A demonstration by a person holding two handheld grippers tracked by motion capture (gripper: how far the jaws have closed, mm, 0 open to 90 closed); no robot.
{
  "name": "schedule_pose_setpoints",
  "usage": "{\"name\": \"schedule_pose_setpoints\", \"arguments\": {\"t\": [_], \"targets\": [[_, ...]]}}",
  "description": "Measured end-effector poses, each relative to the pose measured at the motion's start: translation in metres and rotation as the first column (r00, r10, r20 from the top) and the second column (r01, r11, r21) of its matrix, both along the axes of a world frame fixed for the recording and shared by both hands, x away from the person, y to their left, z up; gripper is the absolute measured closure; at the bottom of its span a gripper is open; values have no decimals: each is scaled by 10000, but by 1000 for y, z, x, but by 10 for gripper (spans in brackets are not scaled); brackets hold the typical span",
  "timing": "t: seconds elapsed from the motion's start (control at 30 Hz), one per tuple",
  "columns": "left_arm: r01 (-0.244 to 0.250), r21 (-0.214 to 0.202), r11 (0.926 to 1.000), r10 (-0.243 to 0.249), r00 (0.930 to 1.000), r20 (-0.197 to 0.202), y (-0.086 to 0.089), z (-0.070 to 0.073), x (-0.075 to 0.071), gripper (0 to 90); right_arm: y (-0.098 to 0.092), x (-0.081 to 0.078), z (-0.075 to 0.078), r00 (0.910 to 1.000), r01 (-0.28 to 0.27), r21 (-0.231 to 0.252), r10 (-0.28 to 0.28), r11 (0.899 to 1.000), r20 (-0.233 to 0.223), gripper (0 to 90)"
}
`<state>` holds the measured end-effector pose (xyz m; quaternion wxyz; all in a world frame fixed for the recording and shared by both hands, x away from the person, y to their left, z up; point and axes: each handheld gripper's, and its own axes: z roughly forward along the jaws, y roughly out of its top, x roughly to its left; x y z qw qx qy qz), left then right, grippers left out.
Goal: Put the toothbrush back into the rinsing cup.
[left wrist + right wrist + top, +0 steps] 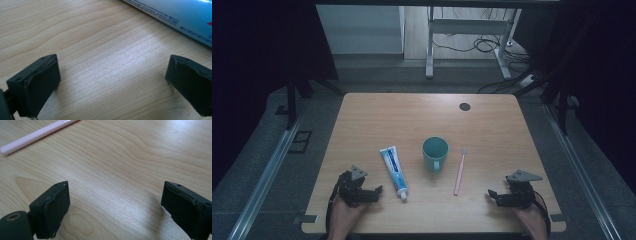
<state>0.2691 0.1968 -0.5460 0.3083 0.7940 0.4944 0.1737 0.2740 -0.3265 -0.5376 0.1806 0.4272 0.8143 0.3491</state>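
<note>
On the wooden table [427, 112] a blue-and-white toothpaste tube [393, 171] lies left of a teal mug [435, 153], and a pink toothbrush [460, 172] lies to the mug's right. My left gripper [378, 191] rests open near the front left edge, just left of the tube's cap. The tube [180, 15] crosses the top right of the left gripper view, past my left gripper [113, 85]. My right gripper [489, 194] is open at the front right, a little right of the brush handle [37, 136]. Nothing lies between the fingers of my right gripper [116, 210].
A small dark round cap [465, 106] sits in the tabletop near the far right corner. Beyond the table stand a white desk frame [467, 35] and loose cables [484, 45] on the floor. Metal rails [267, 170] run along both sides.
</note>
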Motion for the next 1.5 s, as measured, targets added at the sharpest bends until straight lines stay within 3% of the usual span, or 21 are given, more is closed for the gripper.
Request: {"name": "schedule_pose_setpoints", "arguments": {"t": [0.57, 0.67, 0.87, 1.2, 1.5], "targets": [[5, 19, 10000, -5, 10000, 12, 0, 0, 1, 0, 4, -1, 8, 9992, -363, 69, 362, 9993, 139, 78], [1, 19, 10000, -1, 10000, 11, -1, 0, 1, 0, 5, 0, 12, 9993, -361, 299, 359, 9989, 52, 133], [-1, 19, 10000, 1, 10000, 12, -1, 0, 1, 0, 7, 0, 16, 9997, -210, 655, 219, 9976, -123, 148], [-2, 16, 10000, 2, 10000, 12, -1, 0, 1, 0, 13, 4, 17, 9994, -60, 577, 80, 9983, -332, 147], [-14, 10, 10000, 14, 10000, 13, -1, 0, 1, 0, 21, 6, 21, 9979, -140, 332, 161, 9993, -632, 277]]}}
